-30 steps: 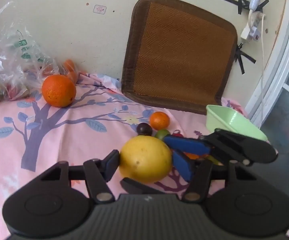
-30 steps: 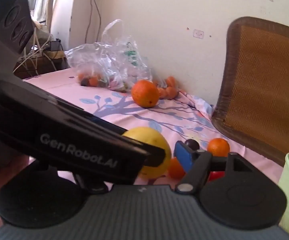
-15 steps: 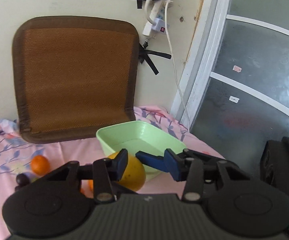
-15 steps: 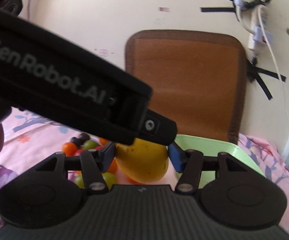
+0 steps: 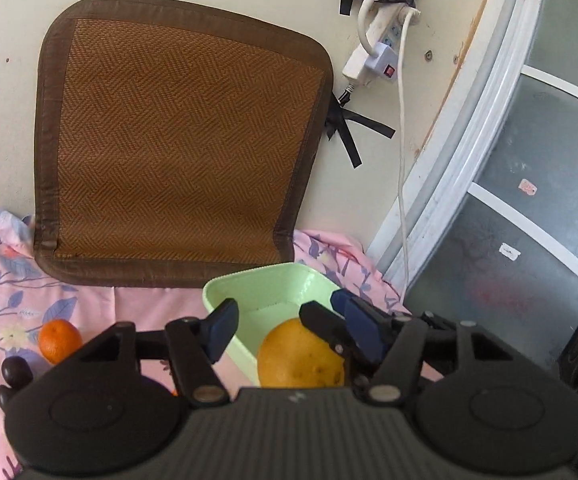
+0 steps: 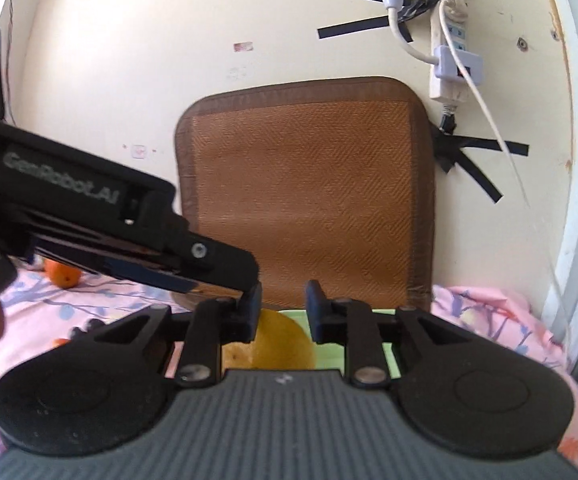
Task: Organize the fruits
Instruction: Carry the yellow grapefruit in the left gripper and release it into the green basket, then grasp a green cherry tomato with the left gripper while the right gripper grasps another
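A large yellow citrus fruit (image 5: 301, 354) lies at the near end of the pale green tray (image 5: 225, 284). My left gripper (image 5: 285, 314) hangs over it. Its jaws are opening, and the blue pads (image 5: 219, 330) stand clear of the fruit on both sides. A black finger of my right gripper (image 5: 319, 320) crosses in from the right, just above the fruit. In the right wrist view my right gripper (image 6: 283, 312) is shut, with nothing between its pads. The fruit (image 6: 281, 344) and the tray (image 6: 389, 354) sit just below and beyond it. A left finger (image 6: 209, 256) reaches in from the left.
A small orange (image 5: 59, 340) and a dark round fruit (image 5: 15, 370) lie on the pink flowered cloth to the left. A brown woven mat (image 5: 181, 140) leans on the wall behind the tray. A power strip (image 5: 373, 56) with a hanging cord and a glass door frame (image 5: 489, 160) stand right.
Both views swung right from the fruit pile to the green tray. The yellow fruit, gripped by my left pads a second ago, now lies in the tray. The right jaws closed.
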`<state>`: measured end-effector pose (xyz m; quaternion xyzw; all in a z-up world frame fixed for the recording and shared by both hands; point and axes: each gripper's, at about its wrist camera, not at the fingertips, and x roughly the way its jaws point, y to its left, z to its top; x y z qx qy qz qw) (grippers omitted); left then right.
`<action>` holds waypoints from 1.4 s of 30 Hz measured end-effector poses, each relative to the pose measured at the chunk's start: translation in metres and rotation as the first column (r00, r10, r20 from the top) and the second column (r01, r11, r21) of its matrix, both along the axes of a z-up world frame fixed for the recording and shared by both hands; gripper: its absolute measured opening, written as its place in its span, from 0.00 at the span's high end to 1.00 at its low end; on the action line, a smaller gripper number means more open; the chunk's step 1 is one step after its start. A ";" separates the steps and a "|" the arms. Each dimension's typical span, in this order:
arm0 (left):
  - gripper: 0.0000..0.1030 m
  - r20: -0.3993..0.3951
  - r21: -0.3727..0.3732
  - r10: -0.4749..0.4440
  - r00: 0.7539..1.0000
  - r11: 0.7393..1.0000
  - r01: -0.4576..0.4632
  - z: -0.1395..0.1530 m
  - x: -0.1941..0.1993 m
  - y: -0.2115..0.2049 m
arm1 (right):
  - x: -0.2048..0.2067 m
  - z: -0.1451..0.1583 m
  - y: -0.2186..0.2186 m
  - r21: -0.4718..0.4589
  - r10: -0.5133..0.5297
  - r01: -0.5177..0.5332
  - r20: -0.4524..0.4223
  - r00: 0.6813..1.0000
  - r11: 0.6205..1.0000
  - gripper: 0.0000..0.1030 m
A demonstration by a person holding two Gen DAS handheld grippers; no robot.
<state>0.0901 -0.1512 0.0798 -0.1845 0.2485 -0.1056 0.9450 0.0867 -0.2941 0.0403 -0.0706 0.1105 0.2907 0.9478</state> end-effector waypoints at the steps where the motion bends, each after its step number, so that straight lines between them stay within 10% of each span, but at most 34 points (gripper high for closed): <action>1: 0.42 -0.003 0.001 -0.006 1.000 1.000 0.006 0.000 0.004 -0.003 | 0.008 -0.002 0.000 -0.016 -0.027 0.027 -0.008 1.000 1.000 0.79; 12: 0.42 0.000 0.066 0.060 0.998 0.996 -0.060 -0.011 -0.039 0.019 | -0.006 0.003 -0.049 0.132 -0.117 0.127 -0.077 0.990 0.983 0.74; 14: 0.42 0.002 0.097 0.112 0.994 0.989 -0.112 -0.010 -0.060 0.036 | -0.024 0.007 -0.051 0.148 -0.125 0.130 -0.041 0.991 0.980 0.57; 16: 0.42 -0.013 0.148 0.182 0.983 0.973 -0.178 -0.012 -0.080 0.052 | -0.048 0.008 -0.050 0.180 -0.135 0.130 0.019 0.991 0.975 0.07; 17: 0.42 -0.022 0.175 0.219 0.975 0.961 -0.212 -0.013 -0.090 0.061 | -0.062 0.006 -0.050 0.210 -0.128 0.112 0.061 0.990 0.971 0.00; 21: 0.43 -0.063 0.208 0.293 0.954 0.939 -0.274 -0.030 -0.125 0.086 | -0.102 -0.008 -0.047 0.335 -0.057 -0.019 0.216 0.975 0.942 0.00; 26: 0.49 -0.103 0.208 0.249 0.963 0.952 -0.224 -0.052 -0.140 0.084 | -0.108 -0.012 -0.018 0.181 0.036 -0.061 0.136 0.990 0.982 0.00; 30: 0.53 -0.120 0.203 0.156 0.981 0.971 -0.129 -0.067 -0.136 0.060 | -0.082 -0.018 0.000 0.046 0.091 -0.089 -0.050 0.995 0.995 0.65; 33: 0.54 -0.115 0.251 0.115 0.987 0.964 -0.083 -0.074 -0.125 0.036 | -0.056 -0.028 0.007 0.035 0.119 -0.114 -0.204 0.972 0.993 0.76; 42: 0.75 -0.161 0.295 0.133 0.978 0.952 -0.081 -0.096 -0.100 0.018 | -0.049 -0.042 0.031 -0.007 0.247 -0.260 -0.282 0.927 0.966 0.75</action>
